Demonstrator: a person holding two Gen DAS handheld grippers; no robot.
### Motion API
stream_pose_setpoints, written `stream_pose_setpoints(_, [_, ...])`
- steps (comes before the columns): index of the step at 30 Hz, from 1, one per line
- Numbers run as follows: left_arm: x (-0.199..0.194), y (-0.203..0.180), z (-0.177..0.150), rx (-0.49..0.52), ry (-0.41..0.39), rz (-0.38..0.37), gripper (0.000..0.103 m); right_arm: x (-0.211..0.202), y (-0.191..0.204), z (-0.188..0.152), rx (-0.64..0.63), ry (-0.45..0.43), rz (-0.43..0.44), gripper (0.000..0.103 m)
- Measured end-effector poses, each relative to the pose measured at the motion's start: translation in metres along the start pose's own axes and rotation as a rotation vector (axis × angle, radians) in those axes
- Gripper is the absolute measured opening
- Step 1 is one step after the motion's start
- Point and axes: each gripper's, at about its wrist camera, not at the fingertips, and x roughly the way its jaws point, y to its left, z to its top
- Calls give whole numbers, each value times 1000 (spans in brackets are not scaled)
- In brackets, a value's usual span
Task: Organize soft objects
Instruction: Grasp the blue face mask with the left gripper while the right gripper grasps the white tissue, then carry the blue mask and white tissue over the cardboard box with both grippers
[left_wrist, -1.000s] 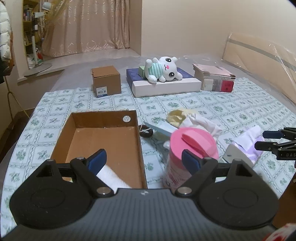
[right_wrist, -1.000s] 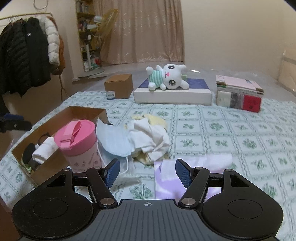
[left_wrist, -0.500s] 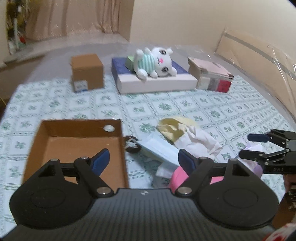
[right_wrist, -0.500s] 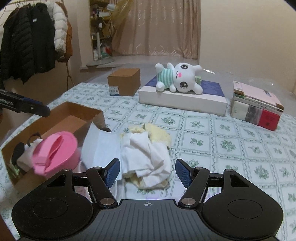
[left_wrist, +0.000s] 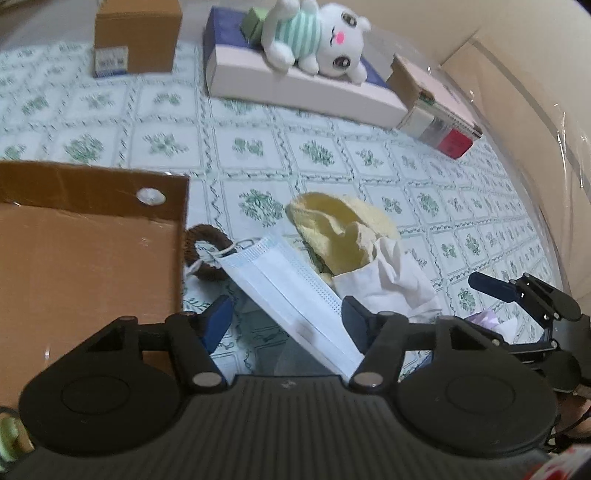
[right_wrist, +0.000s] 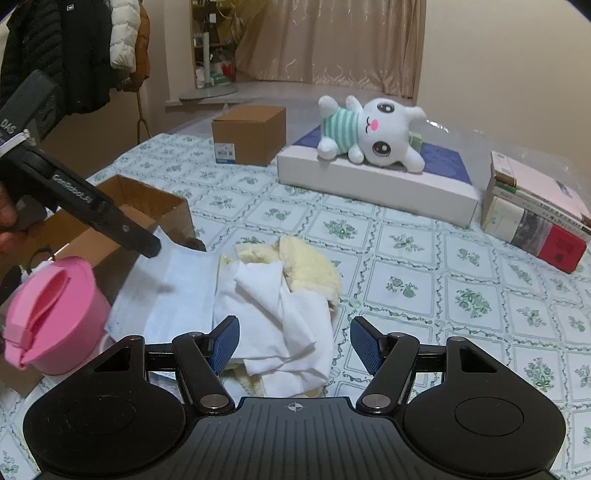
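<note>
Left hand-held gripper (left_wrist: 284, 317) closing astride the face mask (left_wrist: 284, 291), its long axis running diagonally between the jaws; no contact yet.

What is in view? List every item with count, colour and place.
face mask: 1, pale blue, beside the open box, between the left tool's closing pads
white cloth: 1, white, on the yellow cloth
yellow cloth: 1, mid-table
hair tie: 1, brown, by the box corner
pink cup: 1, near the open box
open box: 1, cardboard, left
plush toy: 1, white, on the flat box
flat box: 1, white-blue, far side
closed carton: 1, brown
books: stack, right
left tool
right tool: open
</note>
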Motion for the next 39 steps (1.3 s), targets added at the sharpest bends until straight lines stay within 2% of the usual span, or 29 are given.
stream_pose_setpoints(3, [12, 0, 3, 5, 31, 7, 50, 8, -2, 1, 3, 16, 12, 66])
stream_pose_setpoints(5, [19, -1, 4, 2, 44, 4, 40, 13, -1, 1, -1, 30, 18, 66])
stream_pose_setpoints(7, [22, -3, 4, 6, 48, 4, 28, 19, 0, 2, -11, 42, 23, 66])
stream_pose_setpoints(9, [23, -4, 4, 10, 45, -4, 10, 24, 0, 4, -18, 49, 25, 66])
stream_pose_setpoints(12, [17, -12, 8, 22, 17, -28, 5, 33, -1, 7, -25, 61, 23, 66])
stream_pose_setpoints(21, [-34, -34, 32, 95, -112, -53, 0, 64, 14, 14, -113, 123, 46, 65])
stream_pose_setpoints(22, [-38, -36, 33, 106, -126, -46, 0, 66, 16, 13, -124, 130, 49, 55])
stream_pose_setpoints(23, [-44, -38, 35, 115, -143, -37, 0, 68, 17, 12, -131, 136, 54, 36])
stream_pose_setpoints(26, [-61, -41, 36, 134, -189, -10, 0, 63, 17, 11, -105, 125, 41, 16])
stream_pose_setpoints(32, [-90, -50, 29, 187, -254, 51, 0, 21, 14, 22, -73, 47, 32, 12])
stream_pose_setpoints(39, [-129, -69, 21, 230, -314, 87, 0, -44, 15, 50, -39, -78, 19, 12])
